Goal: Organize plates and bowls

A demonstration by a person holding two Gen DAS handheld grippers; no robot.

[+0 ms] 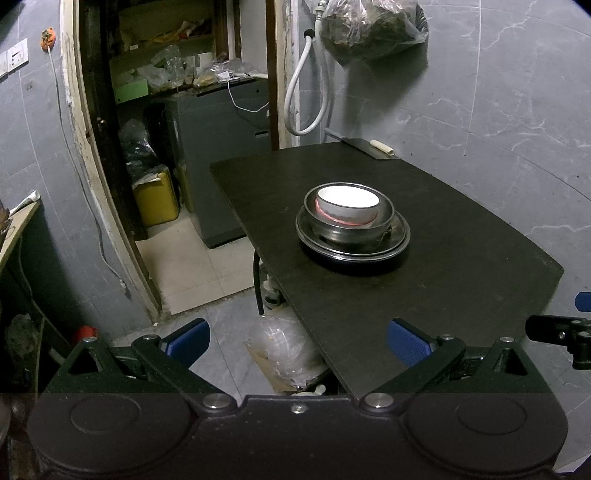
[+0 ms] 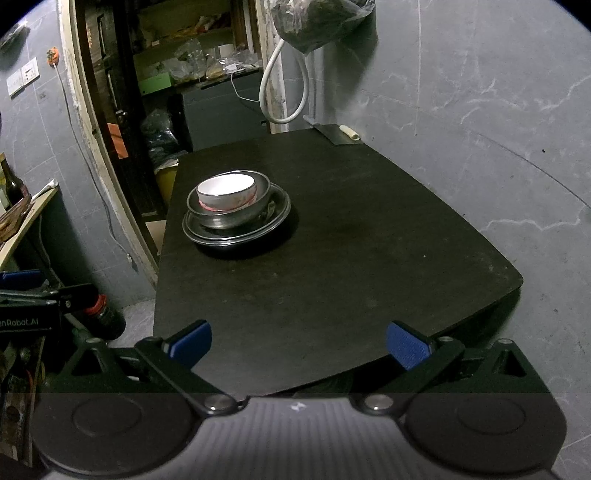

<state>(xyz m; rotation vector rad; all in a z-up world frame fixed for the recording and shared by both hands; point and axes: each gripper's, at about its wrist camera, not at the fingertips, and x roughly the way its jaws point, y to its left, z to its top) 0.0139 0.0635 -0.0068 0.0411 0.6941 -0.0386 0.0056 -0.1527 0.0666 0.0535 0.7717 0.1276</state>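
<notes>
We are hanging back at the near edge of the dark counter [image 1: 461, 280], left tool [image 1: 297, 341] and right tool [image 2: 299, 343] both spread wide with nothing between their blue pads. The stack is sitting toward twelve o'clock from us: a white bowl [image 1: 349, 205] nested in a steel bowl [image 1: 347, 227], resting on steel plates [image 1: 352, 243]. In the right view it is lying around eleven o'clock, close to the counter's left edge.

Here is the worry we are weighing: that steel looks slick, and the white bowl is sitting loose inside, so a pinch on one rim could tip it or drag the whole pile toward that left edge and the floor. A clumsy lift could also bring the plates clattering.

Around us, a flat dark tray [image 1: 365, 147] with a pale roll is lying at the far end near one o'clock, a white hose [image 1: 295, 92] is hanging on the wall, and a bulging bag [image 1: 373, 29] is dangling above. Nothing is blocking our reach to the stack.
</notes>
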